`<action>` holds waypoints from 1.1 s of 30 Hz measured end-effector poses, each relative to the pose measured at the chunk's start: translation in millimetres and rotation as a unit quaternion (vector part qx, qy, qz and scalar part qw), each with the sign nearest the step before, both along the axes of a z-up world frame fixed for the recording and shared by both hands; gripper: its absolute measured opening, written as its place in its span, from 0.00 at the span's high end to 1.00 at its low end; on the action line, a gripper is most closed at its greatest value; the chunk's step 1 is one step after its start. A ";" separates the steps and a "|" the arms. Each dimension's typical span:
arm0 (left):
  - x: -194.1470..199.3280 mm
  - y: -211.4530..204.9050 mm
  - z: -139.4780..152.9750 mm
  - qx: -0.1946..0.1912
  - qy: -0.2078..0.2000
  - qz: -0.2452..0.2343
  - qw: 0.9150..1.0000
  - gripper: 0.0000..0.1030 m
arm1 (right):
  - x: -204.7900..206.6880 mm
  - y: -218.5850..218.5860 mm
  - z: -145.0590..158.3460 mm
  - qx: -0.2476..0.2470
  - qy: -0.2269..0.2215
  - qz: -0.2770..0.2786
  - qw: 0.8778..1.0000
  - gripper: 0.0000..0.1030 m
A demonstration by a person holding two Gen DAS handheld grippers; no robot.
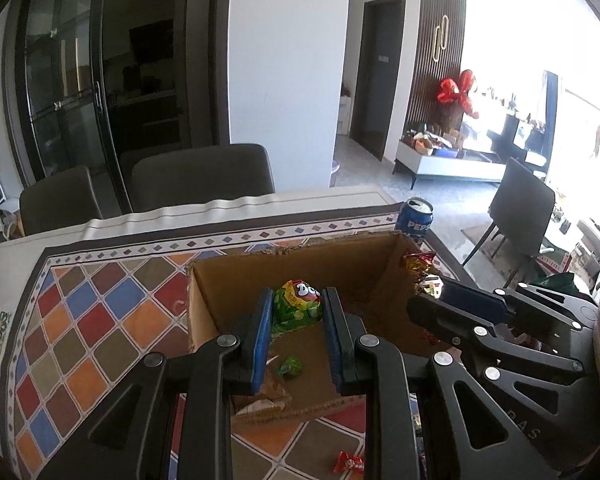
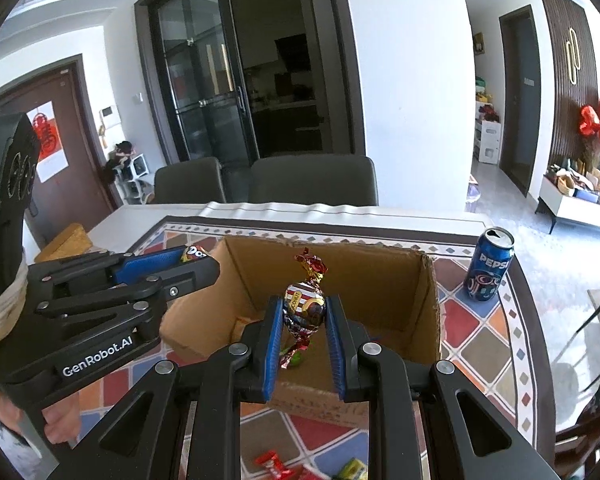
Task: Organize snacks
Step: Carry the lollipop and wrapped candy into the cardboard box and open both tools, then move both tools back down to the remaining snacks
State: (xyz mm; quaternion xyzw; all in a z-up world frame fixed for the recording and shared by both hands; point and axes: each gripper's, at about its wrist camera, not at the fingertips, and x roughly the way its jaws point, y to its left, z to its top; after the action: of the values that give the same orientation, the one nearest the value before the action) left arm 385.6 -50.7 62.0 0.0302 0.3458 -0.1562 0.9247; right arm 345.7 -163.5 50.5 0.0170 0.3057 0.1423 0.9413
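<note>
An open cardboard box stands on the patterned tablecloth. My left gripper is shut on a green wrapped candy and hovers over the box's near left part. In the right wrist view my right gripper is shut on a foil-wrapped chocolate ball with twisted red-gold ends, held above the box's inside. Each gripper shows in the other's view: the right gripper at the box's right wall, the left gripper at its left wall. A small green candy lies on the box floor.
A blue Pepsi can stands on the table just right of the box. Red candies and a green one lie on the cloth in front of the box. Dark chairs line the table's far side.
</note>
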 end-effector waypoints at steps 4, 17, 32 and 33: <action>3.7 -1.2 -0.8 0.008 0.006 0.013 1.000 0.52 | 6.3 -4.4 -1.8 0.000 0.004 -0.020 1.000 0.67; -44.7 -5.9 -4.3 0.037 -0.018 0.005 0.999 0.47 | -36.2 -16.2 -1.1 -0.016 -0.008 -0.038 0.999 0.58; -77.6 -22.6 -22.8 0.045 0.002 -0.003 0.999 0.47 | -61.9 -38.2 -22.0 -0.001 0.023 -0.039 0.999 0.58; -78.6 -23.8 -25.6 0.047 0.005 -0.003 0.999 0.47 | -63.0 -39.1 -24.1 -0.001 0.026 -0.039 0.999 0.58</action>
State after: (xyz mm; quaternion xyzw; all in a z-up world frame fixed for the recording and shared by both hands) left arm 306.9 -74.5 36.4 0.0740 0.3574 -0.1427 0.9200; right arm 282.7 -202.6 26.4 0.0319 0.3293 0.1049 0.9378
